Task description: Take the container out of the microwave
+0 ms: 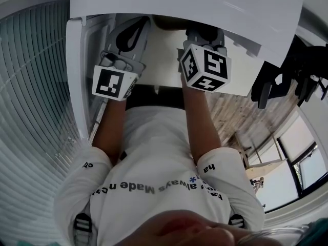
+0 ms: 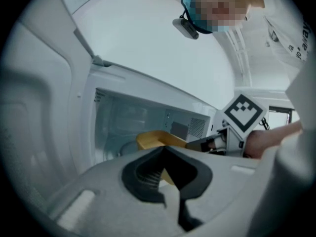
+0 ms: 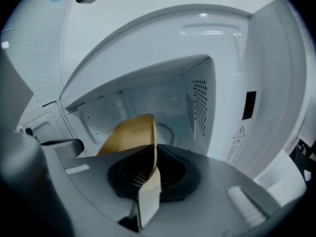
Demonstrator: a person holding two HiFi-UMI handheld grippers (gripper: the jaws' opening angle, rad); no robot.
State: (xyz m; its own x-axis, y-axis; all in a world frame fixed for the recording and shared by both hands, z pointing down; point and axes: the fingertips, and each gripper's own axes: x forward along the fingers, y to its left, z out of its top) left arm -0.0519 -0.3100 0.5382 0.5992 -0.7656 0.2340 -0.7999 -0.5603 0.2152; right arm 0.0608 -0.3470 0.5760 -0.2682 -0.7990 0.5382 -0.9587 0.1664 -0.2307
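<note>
— While the microwave (image 1: 179,4) top cuts off both claw tips in the head view, where do we find the container (image 3: 129,135)?

— We find it only through the claws' own views. It is yellow and sits in the microwave's opening, in front of the white cavity. The body of the right claw (image 3: 148,174) hides its lower part.

— And how does that claw stand?

— We see its jaws pressed together on the container's thin wall, which runs edge-on between the dark pads.

— What of the left claw (image 2: 167,172)?

— We see its jaws nearly together too, with a yellow sliver of the container caught between them. Its body hides most of the container, so only one corner shows above it. We cannot make out exactly where on the rim it grips.

— Do the two claws touch?

— We see them apart, one at each side of the container.
</note>
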